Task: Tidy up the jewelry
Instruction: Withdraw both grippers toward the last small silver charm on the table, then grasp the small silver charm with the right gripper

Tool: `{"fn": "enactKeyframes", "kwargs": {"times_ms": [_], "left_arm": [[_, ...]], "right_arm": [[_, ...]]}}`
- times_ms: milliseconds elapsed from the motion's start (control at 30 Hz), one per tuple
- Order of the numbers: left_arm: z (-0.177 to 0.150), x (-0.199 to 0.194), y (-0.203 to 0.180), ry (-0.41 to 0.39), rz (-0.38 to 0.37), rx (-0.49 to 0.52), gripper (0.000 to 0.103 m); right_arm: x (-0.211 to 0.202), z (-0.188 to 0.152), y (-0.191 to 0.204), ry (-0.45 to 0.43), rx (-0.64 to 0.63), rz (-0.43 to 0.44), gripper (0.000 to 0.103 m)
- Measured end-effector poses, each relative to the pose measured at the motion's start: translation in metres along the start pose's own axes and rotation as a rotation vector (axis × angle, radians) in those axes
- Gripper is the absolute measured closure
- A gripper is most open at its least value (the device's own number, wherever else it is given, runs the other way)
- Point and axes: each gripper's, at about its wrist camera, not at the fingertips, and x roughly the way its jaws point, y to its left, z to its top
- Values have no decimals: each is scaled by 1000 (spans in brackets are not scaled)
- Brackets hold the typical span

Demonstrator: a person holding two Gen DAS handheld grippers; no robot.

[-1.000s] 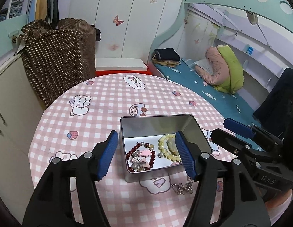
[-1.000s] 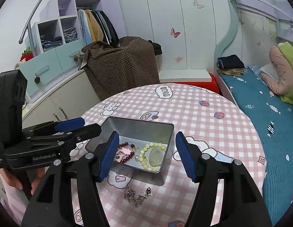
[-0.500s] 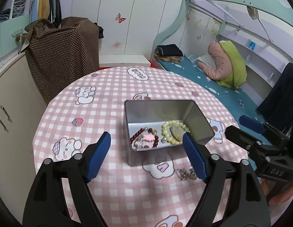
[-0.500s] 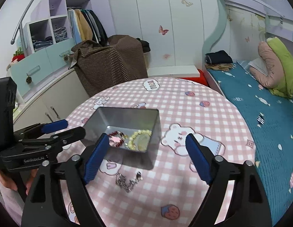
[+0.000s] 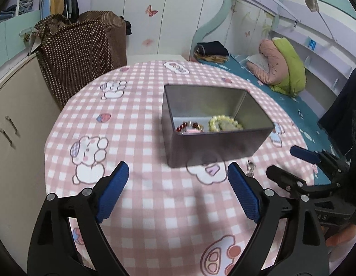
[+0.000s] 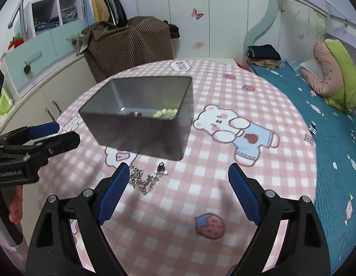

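Observation:
A grey metal tin (image 5: 214, 145) (image 6: 141, 135) stands on the round pink checked table (image 5: 155, 207). Inside lie a red bead bracelet (image 5: 189, 126) (image 6: 133, 114) and a pale yellow bead bracelet (image 5: 225, 124) (image 6: 165, 112). A silver chain (image 6: 145, 179) lies on the cloth in front of the tin; a bit shows in the left wrist view (image 5: 250, 168). My left gripper (image 5: 178, 193) is open and empty, low before the tin. My right gripper (image 6: 176, 193) is open and empty, just behind the chain, its left fingertip (image 6: 113, 191) beside it.
A brown dotted covered object (image 6: 129, 43) and cream cabinets (image 5: 19, 119) stand behind and left of the table. A bed with teal sheet (image 6: 327, 119) and pink-green bedding (image 5: 283, 69) lies to the right. The table edge drops off on the right.
Both grippers have pulled back and dropped lower toward the table. The tin now looks farther and is seen more from the side. The chain lies closer to my right gripper.

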Motion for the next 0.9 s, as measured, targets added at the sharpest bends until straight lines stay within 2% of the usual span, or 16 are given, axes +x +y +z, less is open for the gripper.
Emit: {"fn": "enactKeyframes", "kwargs": {"times_ms": [267,367,400,500,567,667,900], "left_arm": [[-13,8,2,38,0,-5,15],[-14,12,3,49,0,-15,15],[-15,13,4,52,1,-18,15],[-16,14,6,56,6,-23,15],[-16,14,7,56,5,-24,15],[-15,13,6,52,-2,-21,15],[-13,18,0,62,-17,-13,15]], "right_arm": [[25,-2,14,54,-38,-9,42],[33,-2,18,74,-60,-3,56],[34,-2,19,72,-65,2,58],[37,0,23,83,-72,26,74],[38,0,27,82,-106,-13,85],[39,0,24,84,-93,-8,88],[32,0,21,65,-72,0,88]]}}
